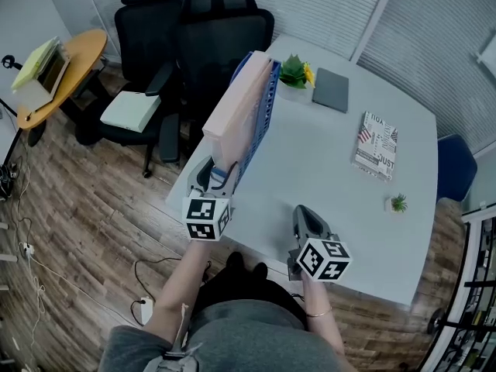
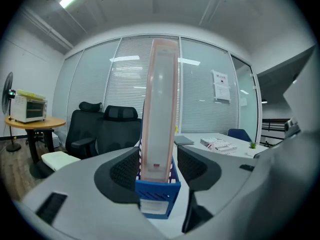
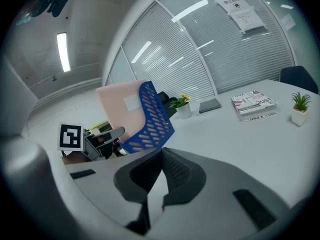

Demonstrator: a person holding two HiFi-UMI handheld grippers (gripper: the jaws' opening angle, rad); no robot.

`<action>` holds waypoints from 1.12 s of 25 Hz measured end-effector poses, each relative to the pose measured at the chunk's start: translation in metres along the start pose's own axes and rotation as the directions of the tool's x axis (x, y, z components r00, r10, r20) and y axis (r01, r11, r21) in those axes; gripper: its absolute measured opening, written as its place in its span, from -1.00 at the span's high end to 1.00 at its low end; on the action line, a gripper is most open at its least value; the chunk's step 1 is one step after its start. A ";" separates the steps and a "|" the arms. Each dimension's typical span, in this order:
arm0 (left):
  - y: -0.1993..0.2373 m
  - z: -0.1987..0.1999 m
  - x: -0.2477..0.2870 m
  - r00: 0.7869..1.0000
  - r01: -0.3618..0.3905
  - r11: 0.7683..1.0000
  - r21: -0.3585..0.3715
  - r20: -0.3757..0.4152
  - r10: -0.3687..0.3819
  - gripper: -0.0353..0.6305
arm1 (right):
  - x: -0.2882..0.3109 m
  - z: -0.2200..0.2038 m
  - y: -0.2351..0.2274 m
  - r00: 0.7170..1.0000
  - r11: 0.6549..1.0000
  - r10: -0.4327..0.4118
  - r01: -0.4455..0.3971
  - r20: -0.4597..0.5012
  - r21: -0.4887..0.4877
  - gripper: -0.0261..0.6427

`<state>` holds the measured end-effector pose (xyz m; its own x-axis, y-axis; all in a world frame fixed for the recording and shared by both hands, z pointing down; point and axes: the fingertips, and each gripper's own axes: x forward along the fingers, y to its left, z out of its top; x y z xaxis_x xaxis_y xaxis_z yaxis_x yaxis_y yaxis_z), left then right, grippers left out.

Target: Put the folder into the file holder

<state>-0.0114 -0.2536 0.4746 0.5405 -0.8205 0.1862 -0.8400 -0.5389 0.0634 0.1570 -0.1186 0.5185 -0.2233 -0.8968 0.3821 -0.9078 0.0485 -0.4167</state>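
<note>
Two hand-held grippers hover over the near edge of a pale grey table (image 1: 333,161). The left gripper (image 1: 215,175) points at a blue perforated plastic file holder (image 1: 262,115) that stands along the table's left edge. A tall pale pink folder (image 1: 236,103) stands upright inside the holder.

In the left gripper view the jaws are spread wide, with the folder's spine and the holder's near end between them. A clear gap shows at the right pad, and the left pad lies just beside the holder without clamping it. The holder's walls hide the folder's lower part, and the small white label on the holder's near end is too blurred to read. In the head view the left gripper covers that near end.

The right gripper (image 1: 307,217) sits further right, well apart from the holder. Its jaws are closed together on nothing, and in its own view its body cuts off the left gripper's underside.

Farther off lie a potted green plant with a yellow flower (image 1: 294,72), a dark grey flat notebook (image 1: 331,90) and a printed magazine (image 1: 377,144).
</note>
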 end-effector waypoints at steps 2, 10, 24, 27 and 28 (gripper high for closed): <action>0.002 -0.007 -0.009 1.000 -0.013 1.000 -0.015 -0.017 0.012 0.21 | -0.001 -0.002 0.002 1.000 1.000 0.009 -0.009 -0.004 -0.006 0.90; 0.003 -0.039 -0.047 0.994 -0.040 0.997 -0.068 -0.106 0.033 0.21 | -0.005 -0.006 0.020 0.998 0.997 0.058 -0.058 -0.006 -0.046 0.90; -0.026 -0.067 -0.095 0.986 -0.014 0.991 -0.136 -0.167 -0.009 0.67 | -0.010 -0.010 0.043 0.992 0.982 0.127 -0.129 -0.017 -0.136 0.91; -0.029 -0.068 -0.100 0.986 -0.012 0.991 -0.131 -0.167 -0.010 0.73 | -0.012 -0.009 0.047 0.991 0.977 0.135 -0.136 -0.013 -0.164 0.91; -0.031 -0.068 -0.101 0.986 -0.011 0.991 -0.135 -0.168 -0.012 0.73 | -0.013 -0.008 0.049 0.990 0.975 0.140 -0.140 -0.014 -0.172 0.91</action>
<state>-0.0436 -0.1411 0.5200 0.5344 -0.7705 0.3475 -0.8448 -0.4990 0.1929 0.1125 -0.1006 0.4999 -0.3532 -0.8750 0.3312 -0.9148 0.2489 -0.3180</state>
